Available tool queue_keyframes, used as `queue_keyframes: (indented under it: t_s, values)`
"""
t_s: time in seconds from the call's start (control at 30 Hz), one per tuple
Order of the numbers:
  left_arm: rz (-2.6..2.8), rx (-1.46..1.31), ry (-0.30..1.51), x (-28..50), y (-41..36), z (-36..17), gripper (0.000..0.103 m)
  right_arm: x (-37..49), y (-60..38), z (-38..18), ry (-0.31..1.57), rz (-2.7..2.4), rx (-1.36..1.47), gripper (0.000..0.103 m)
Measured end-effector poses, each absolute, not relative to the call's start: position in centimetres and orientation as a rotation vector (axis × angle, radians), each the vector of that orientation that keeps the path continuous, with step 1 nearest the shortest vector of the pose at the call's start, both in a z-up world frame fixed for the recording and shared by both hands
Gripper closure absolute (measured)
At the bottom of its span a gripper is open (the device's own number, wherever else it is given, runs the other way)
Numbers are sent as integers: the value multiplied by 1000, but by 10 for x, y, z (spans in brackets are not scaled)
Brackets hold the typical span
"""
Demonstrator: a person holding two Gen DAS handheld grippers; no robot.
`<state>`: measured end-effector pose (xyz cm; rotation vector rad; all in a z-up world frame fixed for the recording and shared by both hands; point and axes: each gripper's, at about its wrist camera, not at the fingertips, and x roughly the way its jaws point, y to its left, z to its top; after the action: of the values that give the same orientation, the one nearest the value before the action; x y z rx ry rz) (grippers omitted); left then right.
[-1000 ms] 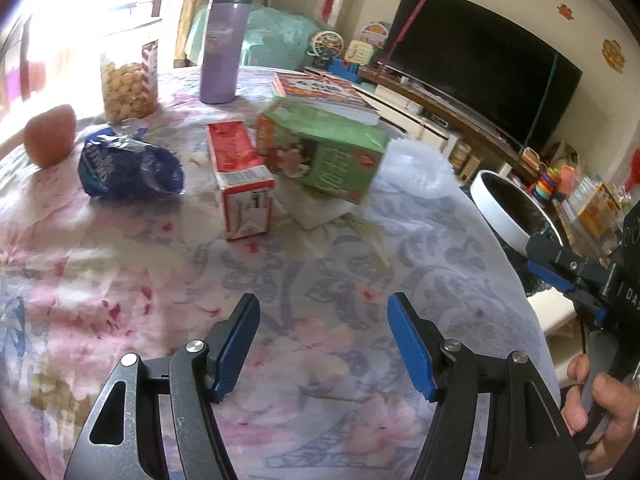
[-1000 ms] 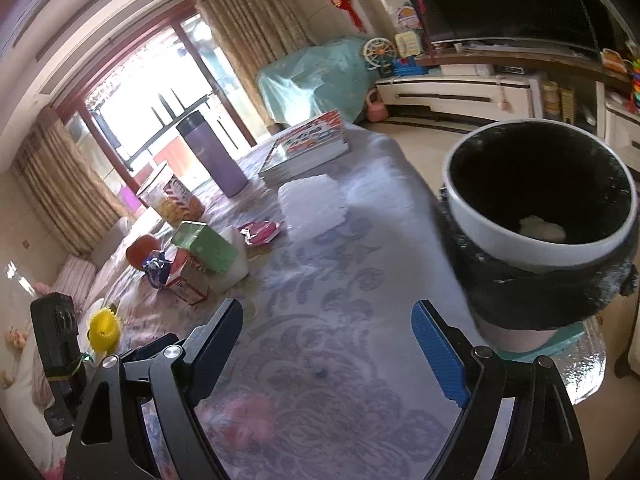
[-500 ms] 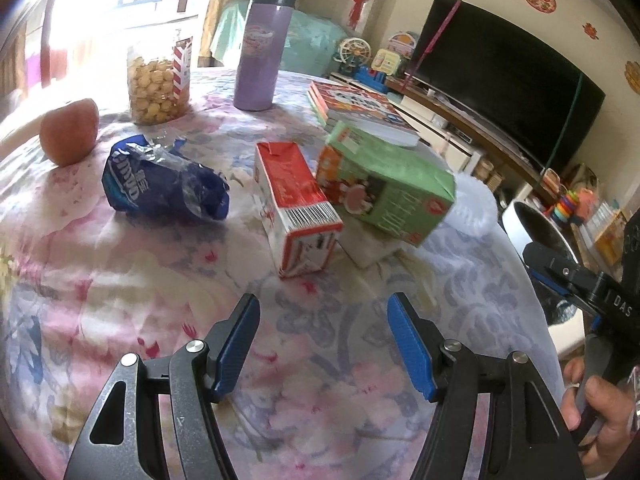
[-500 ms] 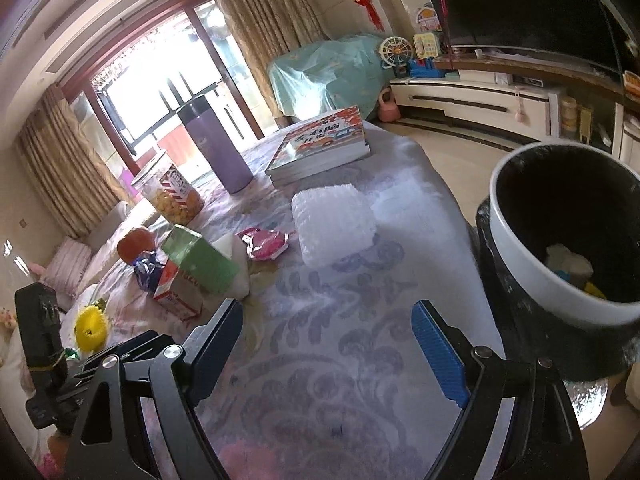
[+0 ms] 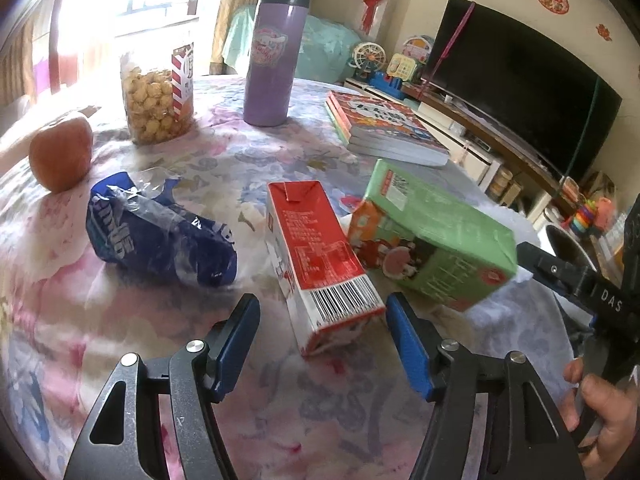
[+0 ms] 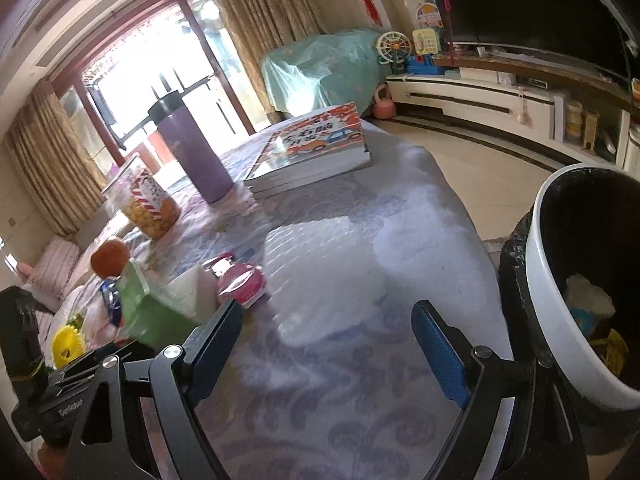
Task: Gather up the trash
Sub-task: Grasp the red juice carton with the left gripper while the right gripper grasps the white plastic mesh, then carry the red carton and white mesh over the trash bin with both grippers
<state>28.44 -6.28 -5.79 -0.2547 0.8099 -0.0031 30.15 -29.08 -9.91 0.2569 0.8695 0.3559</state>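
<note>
A red drink carton [image 5: 316,248] lies on the flowered tablecloth [image 5: 120,320], its barcode end between the fingers of my left gripper [image 5: 322,310]. The jaws are closing and the blue pads stand just clear of the carton's sides. A green carton [image 5: 432,236] leans beside it, and a crumpled blue snack bag [image 5: 160,236] lies to the left. My right gripper [image 6: 328,312] is open and holds nothing, low over a white bubble-wrap sheet [image 6: 324,276]. A pink wrapper [image 6: 240,280] lies left of the sheet. The white trash bin [image 6: 552,320] with a black liner stands off the table's right edge.
Farther back on the table stand a purple flask [image 5: 272,56], a popcorn jar [image 5: 158,92], an apple [image 5: 60,156] and a stack of books [image 5: 384,124]. A hand [image 5: 600,412] holds the right gripper at the left wrist view's right edge. A TV stands behind.
The left gripper has moved forward, so the red carton's end now sits between its fingers, which have narrowed slightly. The right gripper has slid along the table toward the bubble wrap; the bin has shifted right.
</note>
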Motion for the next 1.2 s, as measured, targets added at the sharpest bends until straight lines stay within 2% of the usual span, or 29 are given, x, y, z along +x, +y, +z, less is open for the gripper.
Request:
queue_keyframes:
  t_s: [0.03,0.07,0.1,0.13,0.17,0.27,1.2]
  values:
    - [-6,-256,812,286,-63,-60,53,303,-291,-100,871,355,258,17]
    - [-13,-258,819,288,-62,-62,64,304,-291,-101,867,353,252,22]
    - [-27,-263,828,290,-62,-64,67,306,-290,-101,868,353,246,28]
    - [-28,-262,826,290,-62,-65,68,305,-290,-102,874,355,242,44]
    - [-30,-260,819,290,-61,-64,68,305,-290,-103,882,361,243,54]
    - [-41,-257,804,287,-61,-62,69,301,-291,-103,877,376,244,57]
    - [-304,-142,764,250,-135,-33,70,218,-359,-62,786,311,326,59]
